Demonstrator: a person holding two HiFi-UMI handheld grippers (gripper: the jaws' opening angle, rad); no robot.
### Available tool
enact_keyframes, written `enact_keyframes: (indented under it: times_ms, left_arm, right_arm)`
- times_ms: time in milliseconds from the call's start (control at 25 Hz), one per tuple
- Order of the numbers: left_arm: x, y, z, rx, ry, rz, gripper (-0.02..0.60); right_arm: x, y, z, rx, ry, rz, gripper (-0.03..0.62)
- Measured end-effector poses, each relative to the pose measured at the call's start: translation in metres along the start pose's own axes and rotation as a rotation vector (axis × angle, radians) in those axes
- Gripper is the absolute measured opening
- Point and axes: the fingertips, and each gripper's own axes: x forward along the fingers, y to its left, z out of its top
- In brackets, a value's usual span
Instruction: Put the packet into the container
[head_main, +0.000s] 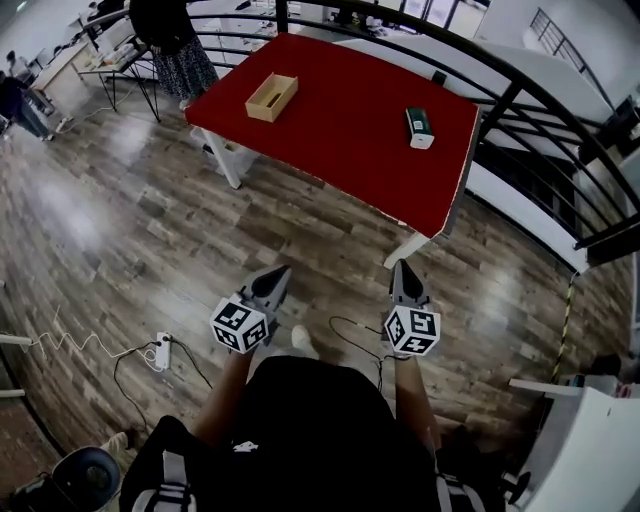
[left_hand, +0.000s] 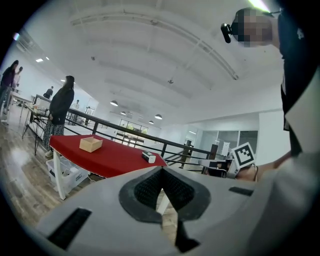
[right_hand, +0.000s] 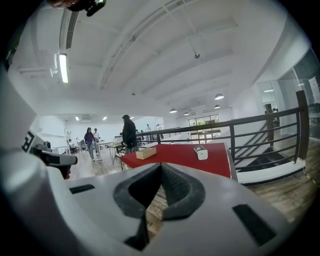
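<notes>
Floorboards (head_main: 150, 230) of glossy, grey-brown wood fill most of the head view, while both gripper views look outward and upward to a white ribbed ceiling (left_hand: 150, 65) that the head view never catches. A black metal railing (head_main: 540, 110) curves behind the surface (head_main: 340, 130), a rectangular top covered in flat red cloth on white legs, standing well ahead of the person.

The left gripper (head_main: 280, 272) and right gripper (head_main: 403, 270) are held low in front of the person's body, forearms bent forward, tips aimed toward the surface and well short of it. Each carries a marker cube (head_main: 240, 325) with black-and-white squares. Only the gripper views show the grip itself. The left gripper's (left_hand: 161, 172) dark, ribbed fingers (left_hand: 145, 187) are pressed together with nothing between them. The right gripper's (right_hand: 161, 167) fingers (right_hand: 177, 187) are likewise together and empty.

The container (head_main: 271, 97), a small open box of pale wood or card, sits near the far left part of the surface; the gripper views (left_hand: 91, 144) (right_hand: 145, 153) show only its side walls. The packet (head_main: 420, 127), a small dark green and white block, lies near the right edge, well apart from the container, and appears in both gripper views (left_hand: 148, 156) (right_hand: 200, 152).

A white power strip (head_main: 160, 350) with a trailing cable lies on the floor at the person's left, seen in the head view alone.
</notes>
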Motion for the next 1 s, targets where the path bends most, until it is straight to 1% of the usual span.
enact_keyframes:
  times_ms: [120,200,360,480,560,680,840,1000]
  left_arm:
    - [0.013,0.035,0.014,-0.009,-0.004,-0.017,0.003]
    - [0.025,0.052,0.019,0.0,-0.006,-0.02,0.003]
    - [0.044,0.069,0.021,0.042,0.004,-0.024,0.003]
    - [0.062,0.082,0.02,0.037,0.024,-0.046,0.003]
    - [0.074,0.093,0.024,0.026,0.023,-0.048,0.003]
    - [0.098,0.112,0.03,0.025,0.026,-0.047,0.003]
    - [0.143,0.139,0.04,0.034,0.038,-0.052,0.003]
    - [0.193,0.159,0.06,0.039,0.037,-0.059,0.003]
  right_arm:
    - [0.032,0.01,0.01,-0.012,-0.002,-0.023,0.021]
    - [0.047,0.011,0.015,-0.03,-0.004,-0.039,0.021]
    - [0.068,0.005,0.012,-0.038,0.015,-0.068,0.021]
    - [0.089,-0.002,0.01,-0.029,0.031,-0.086,0.021]
    - [0.106,-0.005,0.01,-0.029,0.036,-0.084,0.021]
    - [0.134,-0.018,0.013,-0.015,0.029,-0.094,0.021]
    - [0.184,-0.042,0.024,-0.002,0.012,-0.104,0.021]
    - [0.231,-0.068,0.041,-0.001,0.011,-0.108,0.021]
